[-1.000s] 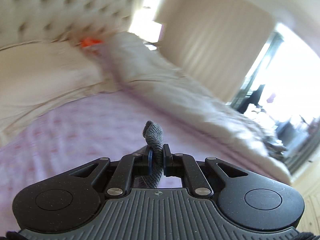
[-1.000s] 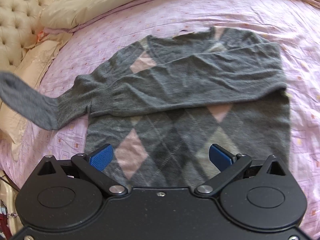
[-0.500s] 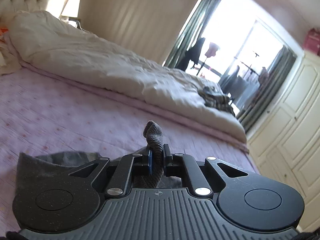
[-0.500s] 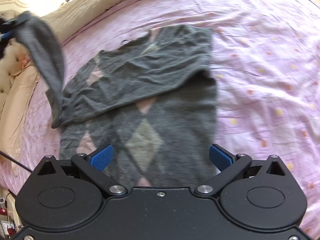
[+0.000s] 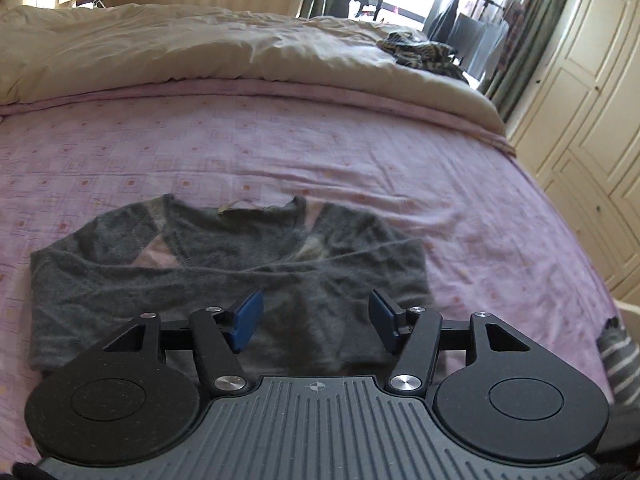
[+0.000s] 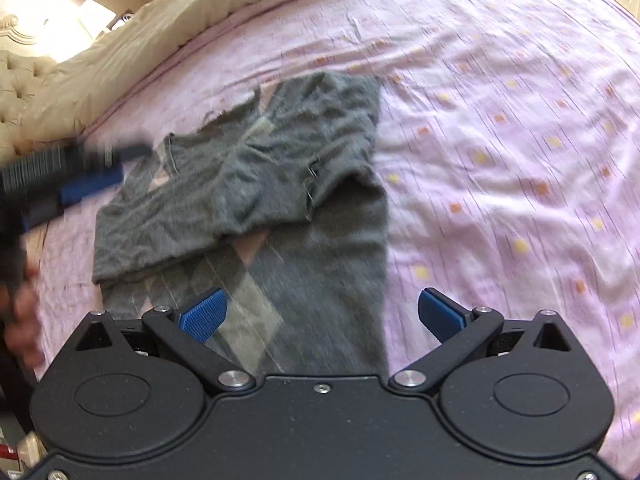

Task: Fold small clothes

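On the pink bedsheet, a grey sweater, seemingly both sleeves folded; 2 hand-held grippers spread empty.

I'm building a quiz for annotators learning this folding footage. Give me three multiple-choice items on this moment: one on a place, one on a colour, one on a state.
1. Where does the sweater lie?
A. on the pink bedsheet
B. on the cream duvet
C. on the floor

2. What colour are the pads on the left gripper?
A. red
B. blue
C. white

3. How do the right gripper jaws stand?
A. shut on a sleeve
B. shut on nothing
C. open, holding nothing

Answers:
1 A, pink sheet shows all round the sweater.
2 B, both pads are blue in the left wrist view.
3 C, the pads stand wide apart above the sweater's lower part.
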{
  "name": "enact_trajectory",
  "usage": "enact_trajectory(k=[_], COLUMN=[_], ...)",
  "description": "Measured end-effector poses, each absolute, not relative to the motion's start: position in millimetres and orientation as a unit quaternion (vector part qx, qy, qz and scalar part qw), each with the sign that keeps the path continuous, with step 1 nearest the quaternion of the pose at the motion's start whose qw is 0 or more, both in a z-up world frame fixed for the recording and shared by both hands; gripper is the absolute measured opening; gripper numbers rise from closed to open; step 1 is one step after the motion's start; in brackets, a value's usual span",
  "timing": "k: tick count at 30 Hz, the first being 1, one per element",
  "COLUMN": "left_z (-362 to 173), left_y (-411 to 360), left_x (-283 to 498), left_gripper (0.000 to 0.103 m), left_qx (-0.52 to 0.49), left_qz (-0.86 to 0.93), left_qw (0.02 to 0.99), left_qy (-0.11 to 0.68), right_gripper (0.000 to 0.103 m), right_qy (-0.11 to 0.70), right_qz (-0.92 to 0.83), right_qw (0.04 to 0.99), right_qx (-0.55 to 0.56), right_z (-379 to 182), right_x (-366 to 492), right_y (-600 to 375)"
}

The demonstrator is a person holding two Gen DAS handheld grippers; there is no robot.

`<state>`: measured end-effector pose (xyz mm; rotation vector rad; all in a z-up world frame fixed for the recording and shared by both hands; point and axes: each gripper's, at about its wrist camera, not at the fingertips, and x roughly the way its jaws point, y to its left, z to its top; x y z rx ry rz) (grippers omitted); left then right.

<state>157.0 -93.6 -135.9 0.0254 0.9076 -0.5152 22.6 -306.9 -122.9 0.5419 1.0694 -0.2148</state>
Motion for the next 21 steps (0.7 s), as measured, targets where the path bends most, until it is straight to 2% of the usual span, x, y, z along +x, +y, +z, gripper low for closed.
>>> enact_trajectory(k=[11, 12, 14, 15, 19, 21], left_z=[-180, -183, -192, -196, -220, -226], left_y=[22, 29, 42, 47, 66, 77], left_x=[218, 224, 235, 240, 252, 250], left_gripper=[0.057, 0.057, 0.057, 0.057, 0.058, 0.07], left_qx=[0.027, 0.026, 0.02, 0.018, 0.015, -0.003], left_qz=[-0.083, -0.076, -0.056, -0.046, -0.015, -0.015], left_qw=[0.857, 0.855, 0.853, 0.85, 0.832, 0.834], left_qy=[0.508, 0.512, 0.519, 0.524, 0.554, 0.552], right_gripper=[0.1, 0.098, 0.072, 0.067, 0.066, 0.066], right_qy=[0.467, 0.477, 0.487, 0.488, 0.492, 0.5], right_qz=[-0.093, -0.088, -0.091, -0.092, -0.095, -0.103], right_qw=[0.852, 0.846, 0.84, 0.84, 0.835, 0.829], right_qx=[0.216, 0.219, 0.221, 0.22, 0.227, 0.228], right_z=[-127, -130, -136, -139, -155, -163], right_x=[98, 106, 119, 123, 139, 145], right_y=[-299, -300, -301, -301, -305, -307])
